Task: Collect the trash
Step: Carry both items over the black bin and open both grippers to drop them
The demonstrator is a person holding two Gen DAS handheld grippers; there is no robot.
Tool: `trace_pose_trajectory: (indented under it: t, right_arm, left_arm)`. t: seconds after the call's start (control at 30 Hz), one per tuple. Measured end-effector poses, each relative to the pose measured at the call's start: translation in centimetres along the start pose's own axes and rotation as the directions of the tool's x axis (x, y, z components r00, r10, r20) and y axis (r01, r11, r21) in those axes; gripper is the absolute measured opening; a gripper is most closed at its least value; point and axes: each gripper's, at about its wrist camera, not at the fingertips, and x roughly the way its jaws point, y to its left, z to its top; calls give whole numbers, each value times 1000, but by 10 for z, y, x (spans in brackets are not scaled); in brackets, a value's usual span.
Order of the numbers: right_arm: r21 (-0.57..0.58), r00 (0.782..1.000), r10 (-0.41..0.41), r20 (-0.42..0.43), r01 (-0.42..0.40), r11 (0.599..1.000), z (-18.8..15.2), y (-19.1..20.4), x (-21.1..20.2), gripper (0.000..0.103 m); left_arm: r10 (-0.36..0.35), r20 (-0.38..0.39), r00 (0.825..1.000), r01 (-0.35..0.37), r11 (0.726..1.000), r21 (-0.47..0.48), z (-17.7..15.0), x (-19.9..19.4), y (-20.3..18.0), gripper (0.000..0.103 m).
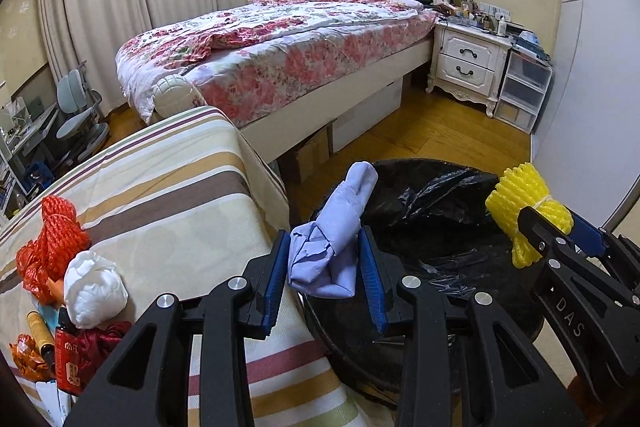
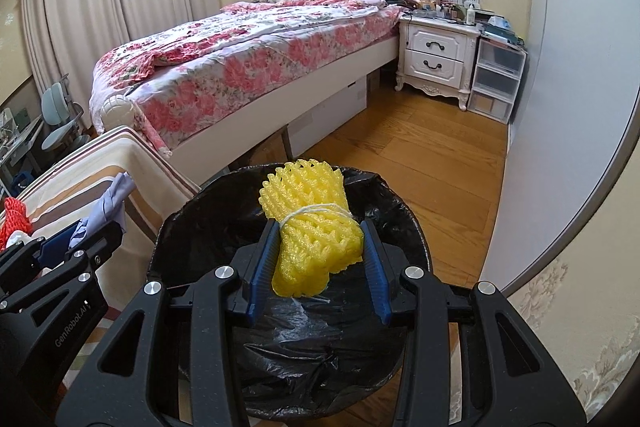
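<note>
Gripping a yellow foam net (image 2: 310, 227) tied with white string, the right gripper (image 2: 318, 259) points downward over the bin (image 2: 192, 227), which is lined with a black bag and stands on the wooden floor (image 2: 420, 155); both blue pads press the sides of the net, and the net hangs above the open mouth of the bin. The left gripper (image 1: 326, 275) also slopes downward, and its pads are closed on a crumpled light-blue paper (image 1: 332, 243), held over the near left rim of the bin, just beside the striped cloth (image 1: 160, 187) of the table. On this cloth, well to the left, lie an orange net (image 1: 52, 239), a white wad (image 1: 96, 287) and a small dark red bottle (image 1: 70, 359); other small things there are cut off by the edge of the left wrist view and hard to name. Hands of the person are outside both views. Behind stand a bed (image 2: 240, 59) with flowered cover and a white nightstand (image 2: 436, 63).
</note>
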Motion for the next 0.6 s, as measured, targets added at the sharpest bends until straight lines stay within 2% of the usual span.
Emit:
trace_pose_trajectory:
  t: [0.13,0.2,0.27,0.37,0.6]
  right_arm:
    - [12,1000,0,-10,0,1000,2,-2,3,43]
    - [22,1000,-9,-5,9,1000,2,-4,3,48]
    - [28,1000,-14,-4,14,1000,2,-5,2,50]
    - [32,1000,-25,-3,25,999,1,-6,-1,53]
    - [40,999,-47,8,47,998,-1,-7,-13,59]
  left_arm:
    - [2,-20,1000,-2,1000,4,1,5,-2,39]
    - [6,-19,1000,-6,1000,0,1,5,-2,55]
    - [11,-4,1000,-11,1000,-7,1,2,-1,64]
    - [16,8,1000,-16,1000,-1,1,-2,-3,72]
    - [21,0,1000,-21,1000,-16,-3,-8,4,75]
